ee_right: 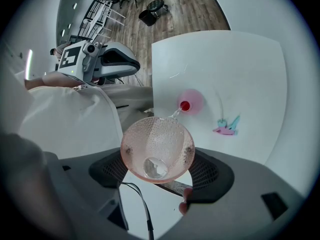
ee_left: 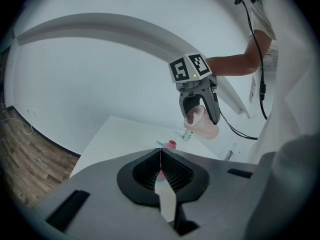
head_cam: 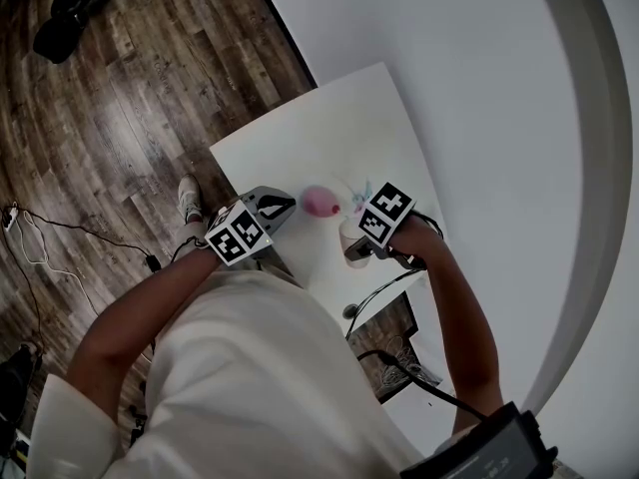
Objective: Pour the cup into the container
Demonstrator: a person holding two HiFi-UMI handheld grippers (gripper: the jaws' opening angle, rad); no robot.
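My right gripper (ee_right: 159, 173) is shut on a pink dimpled cup (ee_right: 157, 149), which is tilted forward. A thin stream of water (ee_right: 173, 115) runs from its lip into the red mouth of a round pink container (ee_right: 190, 102) on the white table (ee_right: 240, 69). In the head view the cup (head_cam: 350, 238) hangs just right of the container (head_cam: 319, 203). From the left gripper view the cup (ee_left: 202, 122) shows raised in the right gripper (ee_left: 200, 104), above the container (ee_left: 171, 144). My left gripper (ee_left: 160, 156) is shut and empty, held at the table's near-left edge (head_cam: 280, 206), apart from the container.
A small teal and pink object (ee_right: 227, 126) lies on the table right of the container. Wooden floor (head_cam: 120, 98) lies to the left of the table, with cables (head_cam: 60, 233) and a dark object (head_cam: 68, 13) on it. A black cable (ee_left: 252, 59) trails from the right arm.
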